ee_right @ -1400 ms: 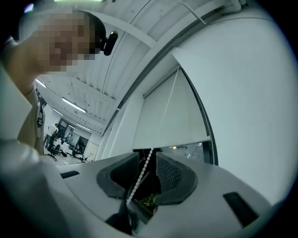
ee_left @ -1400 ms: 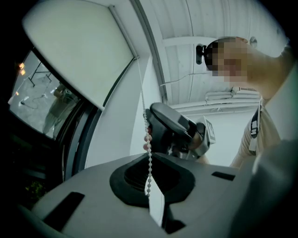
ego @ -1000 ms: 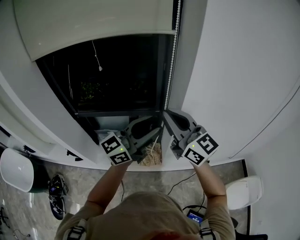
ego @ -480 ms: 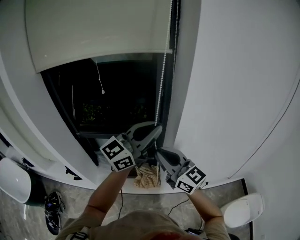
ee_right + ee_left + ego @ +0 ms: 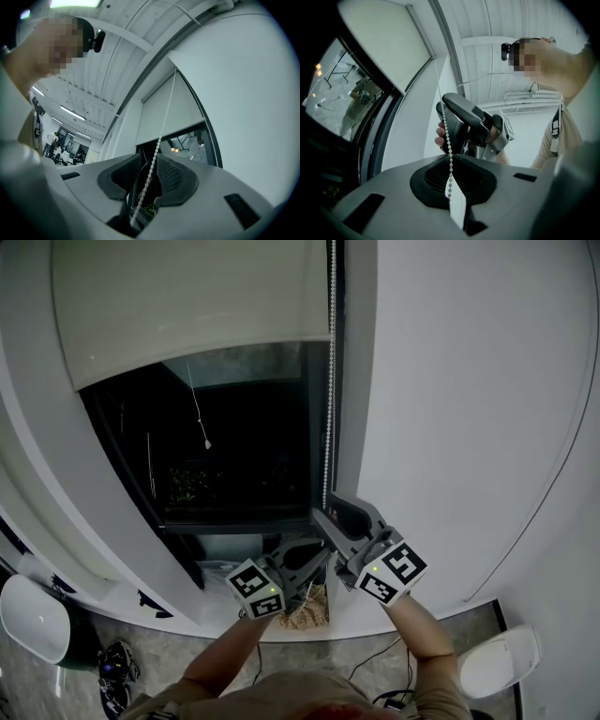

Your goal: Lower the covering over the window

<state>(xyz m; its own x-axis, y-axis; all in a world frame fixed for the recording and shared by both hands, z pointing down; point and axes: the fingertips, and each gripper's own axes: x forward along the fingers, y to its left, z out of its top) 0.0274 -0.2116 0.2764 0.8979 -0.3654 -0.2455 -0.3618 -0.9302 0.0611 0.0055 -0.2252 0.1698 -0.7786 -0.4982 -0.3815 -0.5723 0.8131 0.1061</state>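
Observation:
A cream roller blind [image 5: 187, 306] covers the top of a dark window [image 5: 244, 456]. Its white bead chain [image 5: 329, 381] hangs down the window's right side. My left gripper [image 5: 319, 559] is the lower one and is shut on the chain, which runs into its closed jaws [image 5: 450, 164]. My right gripper [image 5: 324, 514] sits just above it; its jaws have just been opening. In the right gripper view the chain [image 5: 159, 140] passes loose between the spread pads [image 5: 171, 176] of this gripper [image 5: 150, 171]. The blind [image 5: 164, 112] hangs ahead.
A white wall [image 5: 469, 381] runs close on the right of the window. A beige woven thing [image 5: 307, 612] lies on the sill below the grippers. On the floor are a white round object [image 5: 33, 615], another white one [image 5: 497, 662] and cables [image 5: 375, 657].
Half a second ago the left gripper was higher on the chain and the right lower. Now the left has come down with the chain and the right has risen above it, its jaws apart.

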